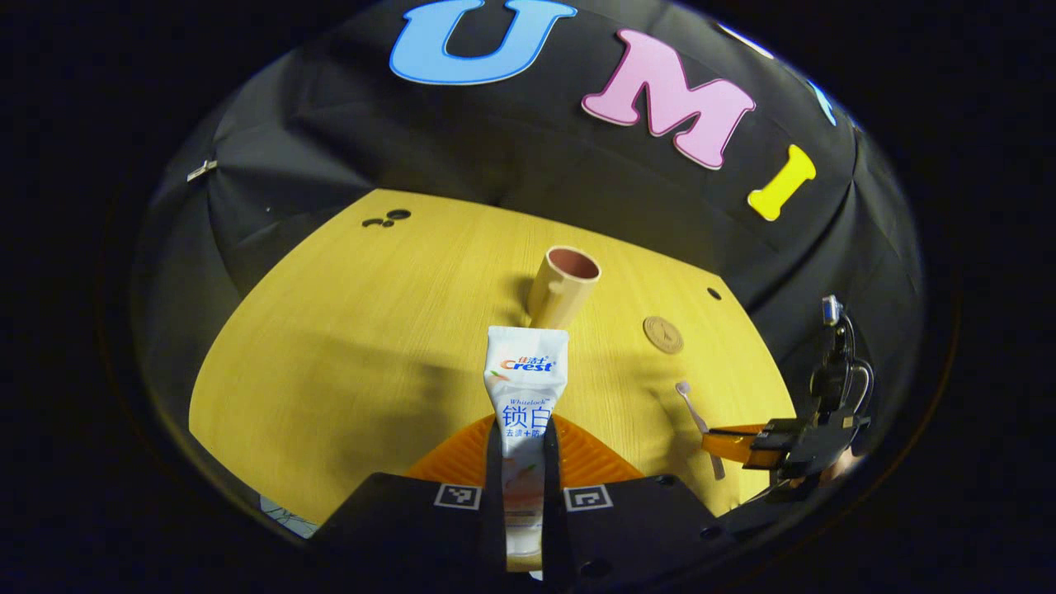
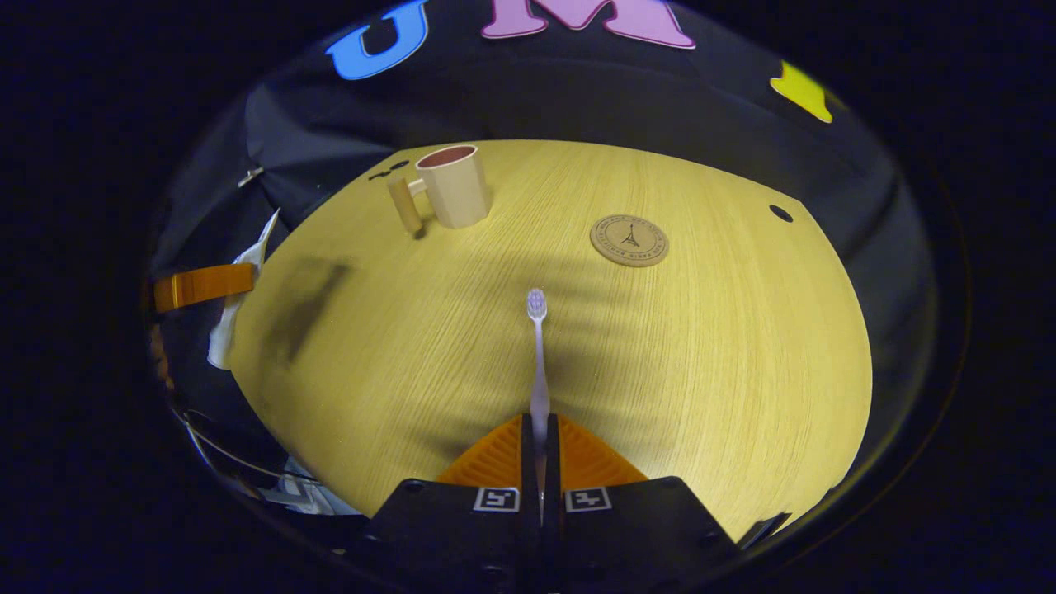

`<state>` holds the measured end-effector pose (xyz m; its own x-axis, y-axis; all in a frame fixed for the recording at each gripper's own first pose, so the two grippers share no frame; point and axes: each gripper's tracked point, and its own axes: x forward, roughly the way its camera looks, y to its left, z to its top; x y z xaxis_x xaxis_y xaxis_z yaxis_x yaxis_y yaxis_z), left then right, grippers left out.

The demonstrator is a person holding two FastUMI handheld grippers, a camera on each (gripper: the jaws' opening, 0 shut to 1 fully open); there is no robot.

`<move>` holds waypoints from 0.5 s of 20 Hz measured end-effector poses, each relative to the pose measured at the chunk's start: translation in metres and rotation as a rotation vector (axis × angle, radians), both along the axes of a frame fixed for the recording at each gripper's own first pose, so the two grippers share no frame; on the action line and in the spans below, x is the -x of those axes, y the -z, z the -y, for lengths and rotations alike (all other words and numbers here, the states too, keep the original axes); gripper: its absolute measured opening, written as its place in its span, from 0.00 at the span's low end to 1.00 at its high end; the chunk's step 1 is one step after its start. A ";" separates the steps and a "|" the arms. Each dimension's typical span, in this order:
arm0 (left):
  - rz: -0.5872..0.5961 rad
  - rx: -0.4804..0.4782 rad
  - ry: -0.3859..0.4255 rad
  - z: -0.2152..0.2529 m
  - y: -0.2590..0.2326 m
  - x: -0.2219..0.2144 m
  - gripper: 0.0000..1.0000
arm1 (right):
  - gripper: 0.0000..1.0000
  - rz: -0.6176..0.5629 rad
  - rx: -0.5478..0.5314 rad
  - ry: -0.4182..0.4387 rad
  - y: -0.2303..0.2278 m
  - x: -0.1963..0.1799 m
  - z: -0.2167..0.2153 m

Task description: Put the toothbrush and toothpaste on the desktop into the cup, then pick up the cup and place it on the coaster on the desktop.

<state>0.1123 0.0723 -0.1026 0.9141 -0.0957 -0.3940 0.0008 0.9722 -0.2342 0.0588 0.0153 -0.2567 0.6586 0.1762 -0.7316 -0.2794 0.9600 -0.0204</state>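
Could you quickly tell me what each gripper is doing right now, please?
Left gripper: closed on the white toothpaste tube.
Right gripper: closed on the slim white toothbrush.

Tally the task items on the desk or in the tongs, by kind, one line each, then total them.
Toothpaste: 1
Toothbrush: 1
Cup: 1
Coaster: 1
Total: 4
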 end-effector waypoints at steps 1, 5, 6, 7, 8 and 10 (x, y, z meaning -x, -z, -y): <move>0.024 -0.002 0.003 0.000 -0.011 -0.008 0.27 | 0.05 0.012 -0.029 0.016 -0.009 0.000 0.002; 0.146 0.015 0.036 0.008 -0.069 -0.043 0.22 | 0.05 0.061 -0.106 0.087 -0.038 -0.004 0.018; 0.174 0.029 0.053 0.013 -0.083 -0.051 0.22 | 0.05 0.074 -0.124 0.098 -0.046 -0.004 0.020; 0.209 0.034 0.060 0.014 -0.097 -0.061 0.22 | 0.05 0.085 -0.141 0.110 -0.054 -0.003 0.021; 0.245 0.032 0.066 0.015 -0.112 -0.072 0.22 | 0.05 0.097 -0.152 0.118 -0.061 -0.004 0.024; 0.303 0.021 0.082 0.019 -0.136 -0.093 0.22 | 0.05 0.121 -0.160 0.121 -0.075 -0.004 0.028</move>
